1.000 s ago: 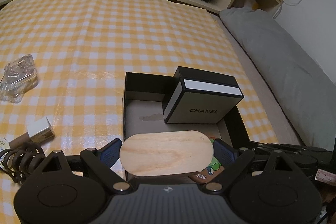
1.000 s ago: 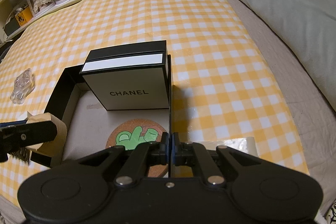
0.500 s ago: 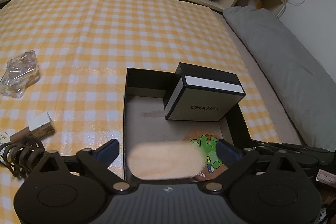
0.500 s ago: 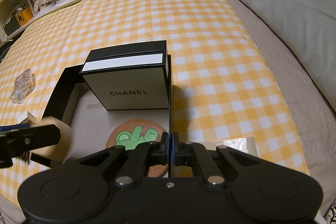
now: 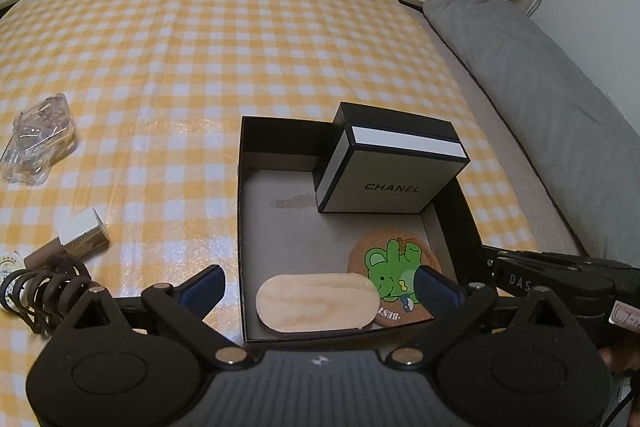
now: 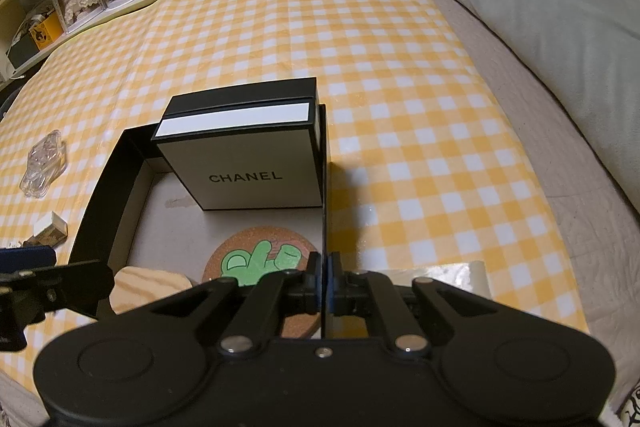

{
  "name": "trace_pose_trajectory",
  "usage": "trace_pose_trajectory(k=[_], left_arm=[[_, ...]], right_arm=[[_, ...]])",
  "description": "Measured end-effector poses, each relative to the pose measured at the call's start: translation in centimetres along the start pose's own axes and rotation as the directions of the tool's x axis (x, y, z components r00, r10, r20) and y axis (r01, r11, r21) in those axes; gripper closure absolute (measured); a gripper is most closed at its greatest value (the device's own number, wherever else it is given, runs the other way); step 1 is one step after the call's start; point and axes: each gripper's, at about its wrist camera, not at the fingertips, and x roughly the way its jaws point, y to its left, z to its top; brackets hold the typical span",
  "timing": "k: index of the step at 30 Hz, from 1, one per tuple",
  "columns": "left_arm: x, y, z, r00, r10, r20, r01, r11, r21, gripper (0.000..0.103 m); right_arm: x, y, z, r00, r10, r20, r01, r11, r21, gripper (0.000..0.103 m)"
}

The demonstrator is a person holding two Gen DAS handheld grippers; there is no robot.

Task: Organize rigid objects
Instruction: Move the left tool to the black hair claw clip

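Left gripper fingers wide above wooden oval in black tray; right gripper fingers pinching tray wall.

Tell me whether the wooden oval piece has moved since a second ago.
Yes. The wooden oval piece dropped from the left hand-held gripper onto the black tray floor, beside the frog coaster.

Wooden oval in the black tray

The pale oval wooden piece lies flat in the black tray, seemingly overlapping the frog coaster; the Chanel box stands behind.
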Motion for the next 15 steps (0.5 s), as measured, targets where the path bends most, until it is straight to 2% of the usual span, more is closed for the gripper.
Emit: trace_pose_trajectory(k=[9, 15], left_arm=[[-0.7, 0.3, 0.4, 1.0, -0.012, -0.011, 0.012, 1.0, -0.012, 0.003], [-2.5, 1.0, 1.0, 1.0, -0.015, 0.021, 0.015, 1.0, -0.002, 0.0]], right_arm=[[0.0, 0.1, 0.0, 1.0, -0.001, 0.0, 0.001, 1.0, 0.0, 0.099], [0.0, 0.1, 0.0, 1.0, 0.0, 0.0, 0.0, 1.0, 0.0, 0.099]])
